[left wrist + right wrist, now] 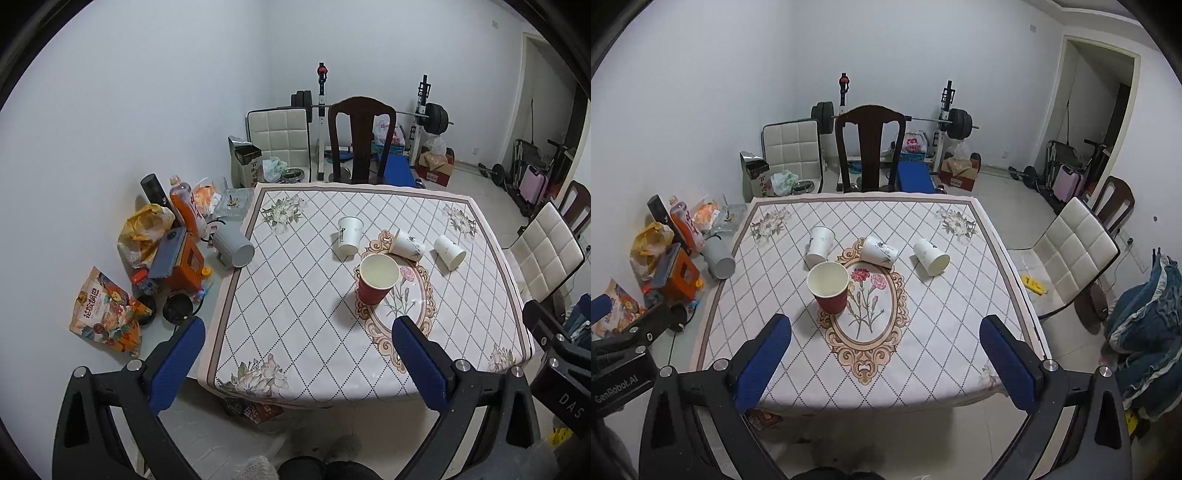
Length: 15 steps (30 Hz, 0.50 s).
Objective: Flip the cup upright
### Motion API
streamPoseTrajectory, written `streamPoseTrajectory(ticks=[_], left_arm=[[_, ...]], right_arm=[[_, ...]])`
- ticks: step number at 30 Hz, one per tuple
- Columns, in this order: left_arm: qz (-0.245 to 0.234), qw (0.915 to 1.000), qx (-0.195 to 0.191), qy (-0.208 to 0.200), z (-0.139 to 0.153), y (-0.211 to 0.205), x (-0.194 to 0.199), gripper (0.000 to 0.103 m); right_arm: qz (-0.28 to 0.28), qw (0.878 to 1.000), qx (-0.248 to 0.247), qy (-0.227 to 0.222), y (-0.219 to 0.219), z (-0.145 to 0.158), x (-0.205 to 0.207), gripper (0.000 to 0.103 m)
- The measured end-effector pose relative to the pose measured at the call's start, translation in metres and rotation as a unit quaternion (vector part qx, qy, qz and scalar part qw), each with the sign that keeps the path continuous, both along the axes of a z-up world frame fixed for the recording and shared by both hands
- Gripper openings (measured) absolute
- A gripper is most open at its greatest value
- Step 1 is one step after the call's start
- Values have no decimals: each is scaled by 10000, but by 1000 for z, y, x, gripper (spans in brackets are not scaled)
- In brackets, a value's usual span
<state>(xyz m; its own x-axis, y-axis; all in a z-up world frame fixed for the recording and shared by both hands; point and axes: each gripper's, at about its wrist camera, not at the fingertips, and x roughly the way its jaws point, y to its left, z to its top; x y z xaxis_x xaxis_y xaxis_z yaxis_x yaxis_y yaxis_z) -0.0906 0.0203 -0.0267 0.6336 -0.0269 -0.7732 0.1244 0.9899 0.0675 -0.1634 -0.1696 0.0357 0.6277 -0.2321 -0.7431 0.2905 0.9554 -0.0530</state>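
White walls and gym gear are framing a tabletop [923, 354] under a diamond-patterned cloth. Ahead of both tools, a red cup [829, 286] is standing mouth-up, nearest the fingers. Beyond it, three white cups are lying on their sides: left cup [819, 245], middle cup [879, 252], right cup [931, 256]. Right tool [885, 363] and left tool [298, 363] are hanging spread wide, holding nothing, well short of any cup. Judging from this, gripping a tipped cup across its wall near the rim, gently, is looking wisest, since paper crushes.
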Motion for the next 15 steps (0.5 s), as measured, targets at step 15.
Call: streamPoseTrajectory(ticks=[15], left_arm=[[60,9999,15,101,-2,5,-3,103]], right_arm=[[48,9999,108,10,4,4,1,103]])
